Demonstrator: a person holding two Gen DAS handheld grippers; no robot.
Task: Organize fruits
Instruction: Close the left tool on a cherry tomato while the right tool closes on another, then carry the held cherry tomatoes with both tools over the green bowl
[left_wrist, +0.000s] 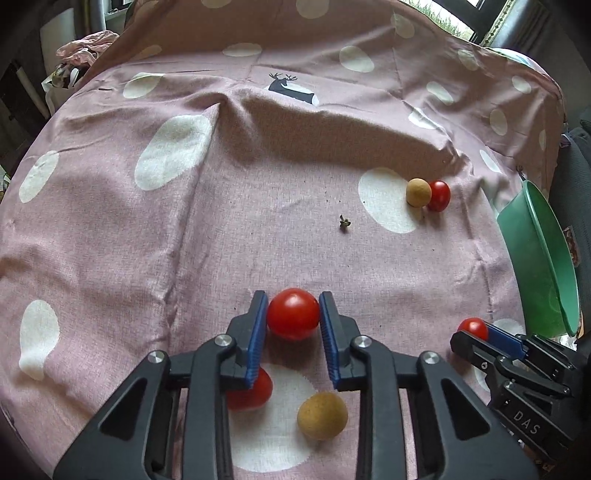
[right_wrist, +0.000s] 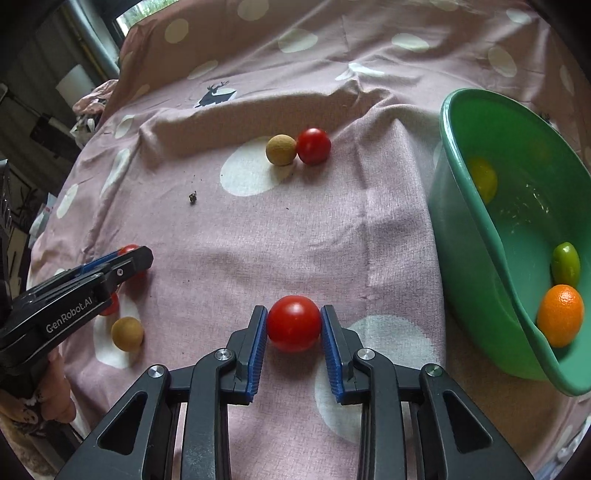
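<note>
Two grips: the left gripper (left_wrist: 293, 314) is clamped on a cherry tomato (left_wrist: 293, 314), and the right gripper (right_wrist: 294, 325) on another cherry tomato (right_wrist: 293, 323) just left of the green bowl (right_wrist: 480, 236).
Handling: probably light, thin-skinned, slippery; hold across the middle, gently.
Hidden: a third tomato (left_wrist: 255, 391) sits partly behind the left finger; the bowl's far side is cropped.

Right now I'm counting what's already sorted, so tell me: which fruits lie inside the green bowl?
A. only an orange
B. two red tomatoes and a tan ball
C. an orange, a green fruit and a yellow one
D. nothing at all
C: the right wrist view shows the green bowl holding an orange, a small green fruit and a yellow fruit; the tomatoes are outside it, on the cloth.
</note>
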